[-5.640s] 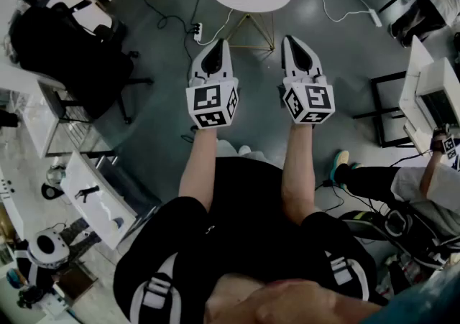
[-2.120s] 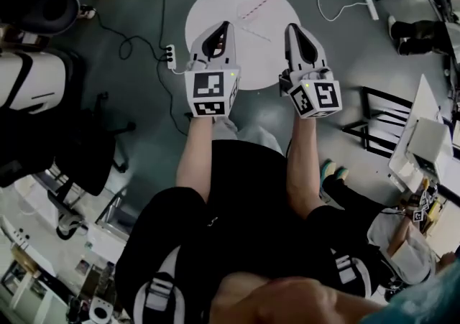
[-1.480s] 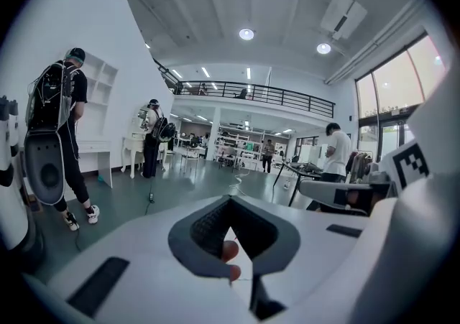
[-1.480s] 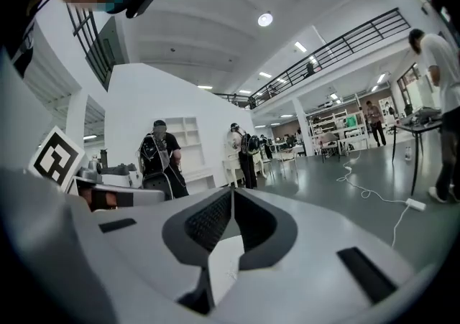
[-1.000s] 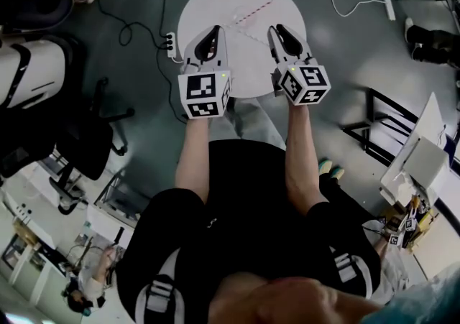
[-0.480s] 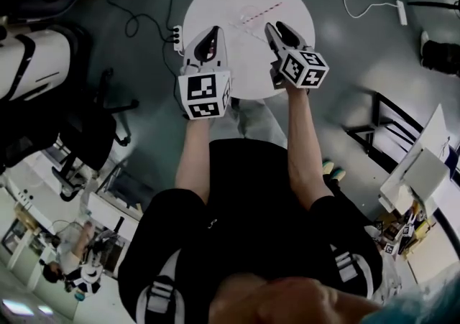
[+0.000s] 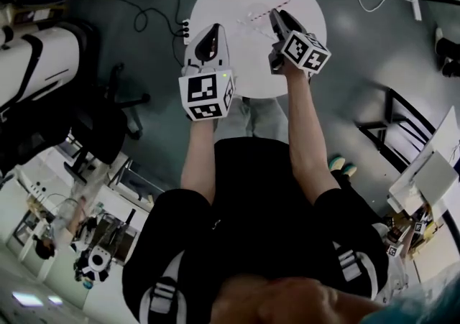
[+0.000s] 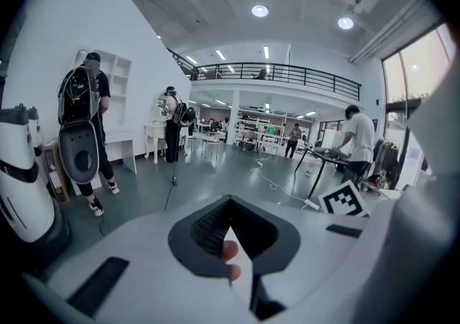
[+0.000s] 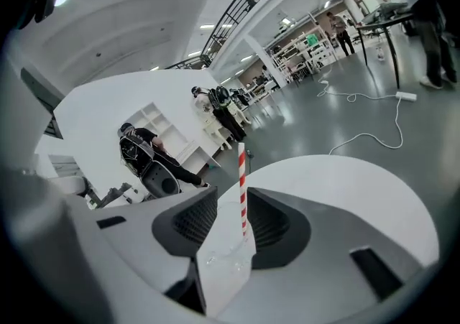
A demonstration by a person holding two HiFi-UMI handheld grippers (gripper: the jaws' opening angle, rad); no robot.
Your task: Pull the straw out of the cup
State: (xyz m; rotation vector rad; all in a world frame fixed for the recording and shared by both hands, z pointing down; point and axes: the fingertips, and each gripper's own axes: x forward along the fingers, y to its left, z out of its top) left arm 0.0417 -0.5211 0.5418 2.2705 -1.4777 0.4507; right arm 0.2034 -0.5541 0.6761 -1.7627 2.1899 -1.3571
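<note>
Approach to the straw, shown from the head view and both gripper views. The round white desk [image 7: 244, 75] fills the upper centre of the head view, and the clear cup [image 7: 253, 14] stands on it with the red-and-white straw [image 7: 272, 8] rising from it toward the upper right. The right tongs [image 7: 277, 15] are the nearer pair, with their tips just beside the straw. In the right gripper view the right tongs [image 9: 231, 204] are spread wide and grip nothing. The straw [image 9: 242, 186] stands almost upright in the gap, closer to the jaw at the picture's right, and neither pad presses on it. The rim of the cup [image 9: 226, 258] shows faintly below, low in the same gap. The straw's long axis runs up the frame, across the line along which the jaws close, so a squeeze would probably catch the stem above the rim and the pull would then follow that axis upward. The left tongs [image 7: 213, 28] lie to the lower left of the cup, apart from it. In the left gripper view the left tongs [image 8: 230, 204] appear closed at the tips and empty, and might steady the cup.
</note>
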